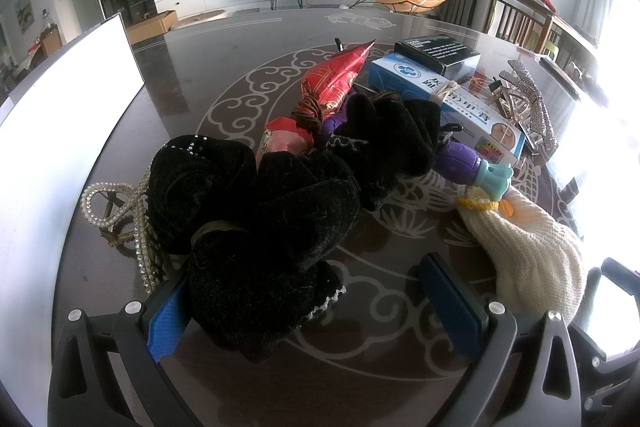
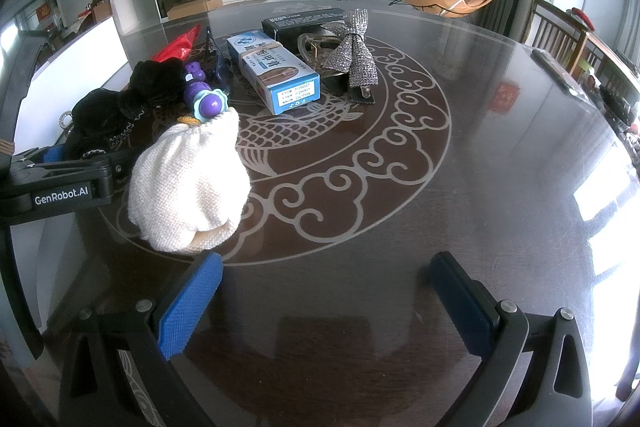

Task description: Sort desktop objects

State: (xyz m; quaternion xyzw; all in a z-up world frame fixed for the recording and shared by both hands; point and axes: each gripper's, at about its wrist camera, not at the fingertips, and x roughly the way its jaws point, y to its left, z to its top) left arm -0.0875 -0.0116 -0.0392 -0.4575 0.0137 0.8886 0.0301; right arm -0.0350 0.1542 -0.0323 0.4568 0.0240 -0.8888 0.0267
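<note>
A heap of black velvet scrunchies [image 1: 272, 223] lies on the dark round table [image 1: 208, 75], and its near end sits between the open fingers of my left gripper [image 1: 316, 303]. Beside the heap are a pearl hair clip [image 1: 120, 215], a red foil packet [image 1: 336, 79], a purple toy [image 1: 464, 163], a white knit pouch [image 1: 532, 259], a blue-white box [image 1: 452, 103] and a black box [image 1: 440, 53]. My right gripper [image 2: 324, 299] stands open over bare table, just right of the knit pouch [image 2: 188, 183]. The blue-white box [image 2: 272, 71] and a rhinestone bow clip [image 2: 356, 51] lie farther off.
A white board [image 1: 60, 131] stands along the table's left edge. Wooden chairs [image 2: 560, 35] stand at the right side. The right half of the table [image 2: 500, 167] shows only its scroll pattern. The left gripper's body [image 2: 60, 183] shows at the left of the right wrist view.
</note>
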